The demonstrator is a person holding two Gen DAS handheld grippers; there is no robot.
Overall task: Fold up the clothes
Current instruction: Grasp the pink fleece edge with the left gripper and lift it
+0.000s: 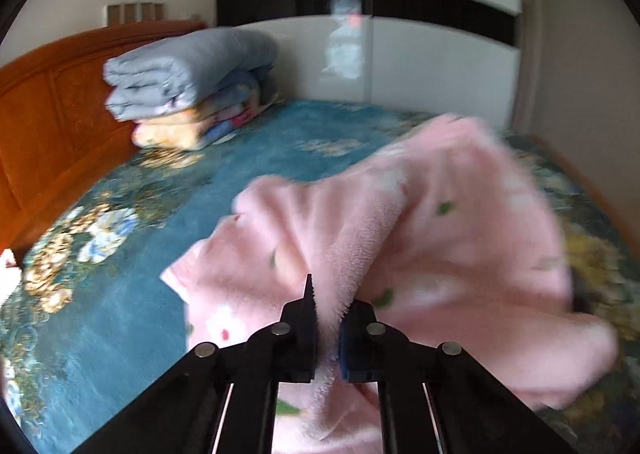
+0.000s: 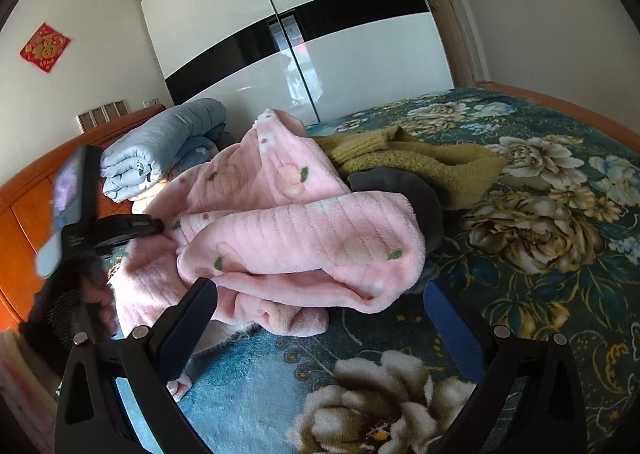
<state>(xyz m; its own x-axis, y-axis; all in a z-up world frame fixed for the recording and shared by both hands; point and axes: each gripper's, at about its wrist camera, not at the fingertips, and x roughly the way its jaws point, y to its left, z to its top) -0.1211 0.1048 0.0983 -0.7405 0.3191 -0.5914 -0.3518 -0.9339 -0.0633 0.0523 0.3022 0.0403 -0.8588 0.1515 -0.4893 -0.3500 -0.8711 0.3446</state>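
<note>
A fluffy pink garment (image 1: 432, 214) with small flower and leaf prints lies bunched on the blue floral bedspread (image 1: 120, 294). My left gripper (image 1: 330, 302) is shut on a fold of its edge, lifting it slightly. In the right wrist view the same pink garment (image 2: 288, 230) is heaped in the middle, and the left gripper (image 2: 156, 228), held by a hand, bites it from the left. My right gripper (image 2: 320, 294) stands wide open just in front of the heap, fingers on either side of its near edge, holding nothing.
A mustard knitted garment (image 2: 420, 158) and a dark grey garment (image 2: 416, 190) lie behind the pink one. Folded blue-grey quilts (image 1: 188, 70) are stacked by the orange wooden headboard (image 1: 48, 122). A white and black wardrobe (image 2: 320, 46) stands beyond the bed.
</note>
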